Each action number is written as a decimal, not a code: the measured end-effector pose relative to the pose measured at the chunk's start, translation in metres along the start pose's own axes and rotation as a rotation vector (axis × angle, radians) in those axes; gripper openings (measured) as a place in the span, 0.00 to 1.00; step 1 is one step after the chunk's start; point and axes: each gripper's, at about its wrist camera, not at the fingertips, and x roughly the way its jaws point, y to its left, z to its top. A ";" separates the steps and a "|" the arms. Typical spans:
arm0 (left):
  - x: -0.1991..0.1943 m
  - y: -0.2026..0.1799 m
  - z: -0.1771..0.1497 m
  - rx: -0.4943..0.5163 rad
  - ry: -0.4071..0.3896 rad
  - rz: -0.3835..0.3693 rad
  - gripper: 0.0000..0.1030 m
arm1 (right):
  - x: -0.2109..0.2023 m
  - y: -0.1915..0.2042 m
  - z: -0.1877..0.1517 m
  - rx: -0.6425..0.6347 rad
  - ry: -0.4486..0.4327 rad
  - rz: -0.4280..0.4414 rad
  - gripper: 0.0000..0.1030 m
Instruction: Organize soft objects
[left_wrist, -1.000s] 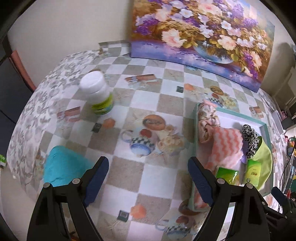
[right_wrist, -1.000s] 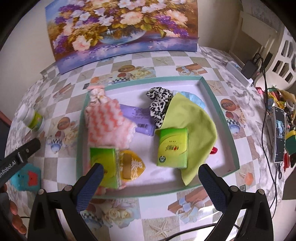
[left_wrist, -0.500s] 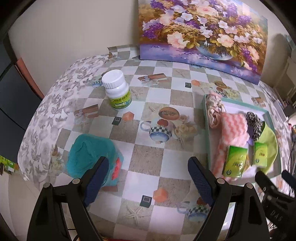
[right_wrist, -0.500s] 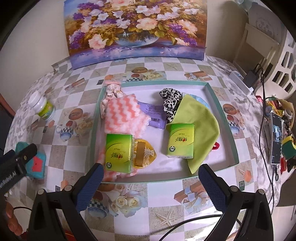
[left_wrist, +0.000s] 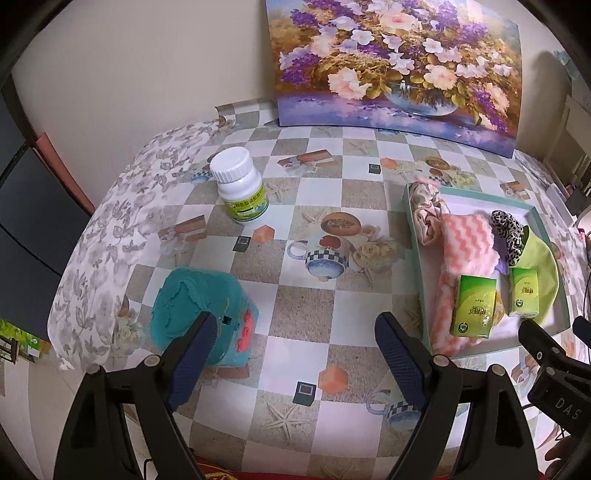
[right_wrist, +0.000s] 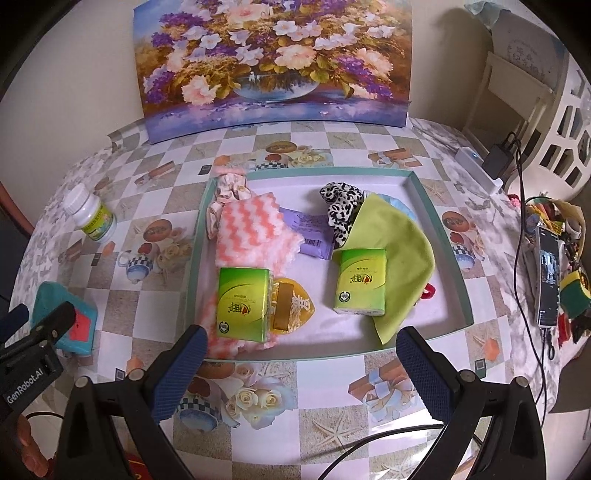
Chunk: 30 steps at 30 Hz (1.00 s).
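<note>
A: Left gripper (left_wrist: 293, 354)?
B: Fingers spread wide, nothing between them, held above the near part of the table (left_wrist: 306, 199). Its left fingertip overlaps the teal soft toy (left_wrist: 201, 306) in the left wrist view; contact can't be told.

A: Right gripper (right_wrist: 301, 363)?
B: Also spread, gripping nothing, held at the near rim of the tray (right_wrist: 437, 221).

A: Where are the soft things?
B: Teal toy sits alone on the tablecloth, near-left, well apart from the tray. The rest are in the tray: pink zigzag cloth (right_wrist: 253, 230) on the left side, beige scrunchie (right_wrist: 227, 192) at the far-left corner, leopard scrunchie (right_wrist: 341, 205) in the far middle, lime green cloth (right_wrist: 395, 251) on the right.

A: Anything on top of them?
B: One green tissue pack (right_wrist: 243, 302) lies on the near end of the pink cloth, touching a yellow heart-shaped item (right_wrist: 293, 310). A second green tissue pack (right_wrist: 362, 280) lies on the lime cloth. A purple packet (right_wrist: 312, 236) sits between the pink cloth and the leopard scrunchie.

A: Off the tray?
B: White pill bottle (left_wrist: 242, 192) upright, far-left. Flower painting (right_wrist: 273, 59) leans on the wall at the far edge. Phone (right_wrist: 548, 277) and cables far right.
</note>
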 end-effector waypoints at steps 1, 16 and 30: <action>0.001 0.000 0.000 0.001 0.001 -0.001 0.85 | 0.000 0.001 0.000 -0.001 0.000 0.002 1.00; 0.013 0.002 0.002 -0.014 0.036 -0.005 0.85 | 0.009 0.008 0.002 -0.040 0.021 0.017 1.00; 0.015 0.005 0.002 -0.014 0.038 0.001 0.85 | 0.011 0.008 0.001 -0.044 0.024 0.023 1.00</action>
